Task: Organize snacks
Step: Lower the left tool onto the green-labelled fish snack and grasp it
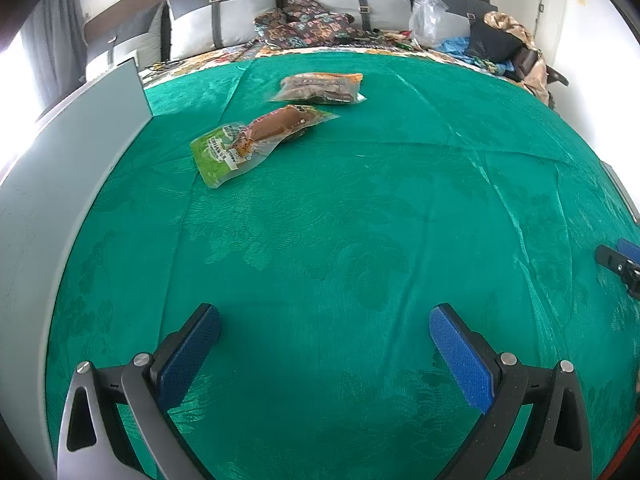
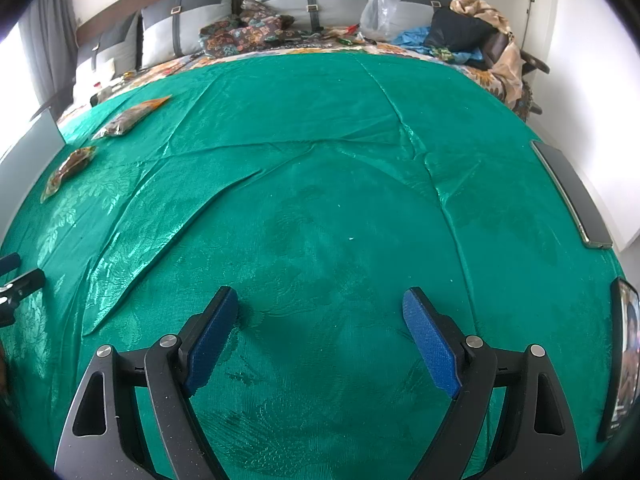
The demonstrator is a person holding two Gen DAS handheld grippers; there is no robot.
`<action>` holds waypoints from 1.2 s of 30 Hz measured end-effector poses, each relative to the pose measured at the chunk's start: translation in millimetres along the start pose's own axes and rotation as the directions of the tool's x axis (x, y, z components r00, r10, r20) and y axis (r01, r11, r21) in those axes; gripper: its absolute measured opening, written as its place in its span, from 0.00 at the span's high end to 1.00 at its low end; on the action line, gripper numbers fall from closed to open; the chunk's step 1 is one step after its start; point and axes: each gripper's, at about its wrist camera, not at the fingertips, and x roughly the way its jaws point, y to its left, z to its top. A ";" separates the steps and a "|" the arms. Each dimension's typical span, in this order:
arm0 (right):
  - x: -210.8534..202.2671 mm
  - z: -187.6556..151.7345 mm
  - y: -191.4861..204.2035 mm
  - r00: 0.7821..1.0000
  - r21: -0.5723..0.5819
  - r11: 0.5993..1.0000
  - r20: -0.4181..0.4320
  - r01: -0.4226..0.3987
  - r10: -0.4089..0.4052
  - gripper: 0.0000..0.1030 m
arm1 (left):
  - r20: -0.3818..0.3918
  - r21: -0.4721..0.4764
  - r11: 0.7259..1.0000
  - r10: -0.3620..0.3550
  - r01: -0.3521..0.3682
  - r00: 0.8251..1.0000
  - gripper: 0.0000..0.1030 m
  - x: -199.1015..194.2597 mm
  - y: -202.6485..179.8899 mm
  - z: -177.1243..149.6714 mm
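Observation:
Two sealed snack packs lie on the green cloth [image 1: 360, 220]. The green-labelled pack with a brown sausage-like snack [image 1: 256, 138] is the nearer one, and the orange-edged pack [image 1: 318, 88] lies just beyond it. Both sit far ahead and left of my left gripper [image 1: 324, 316], which stands open and holds nothing. In the right wrist view the same packs show small at the far left, green-labelled pack [image 2: 68, 170] and orange-edged pack [image 2: 130, 116]. My right gripper [image 2: 320, 300] is open over bare cloth, well away from them.
A grey box wall [image 1: 80, 152] runs along the left of the cloth. A dark flat device [image 2: 572, 192] and a second screen [image 2: 624, 360] lie at the right edge. Pillows, patterned fabric and a clear plastic bag [image 2: 378, 10] crowd the far end.

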 end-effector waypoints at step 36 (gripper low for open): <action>-0.5 0.1 -0.1 1.000 -0.001 1.000 -0.003 0.000 0.000 0.14 | -0.243 0.232 0.959 -0.105 0.163 0.964 0.00 98.6 25.2 150.4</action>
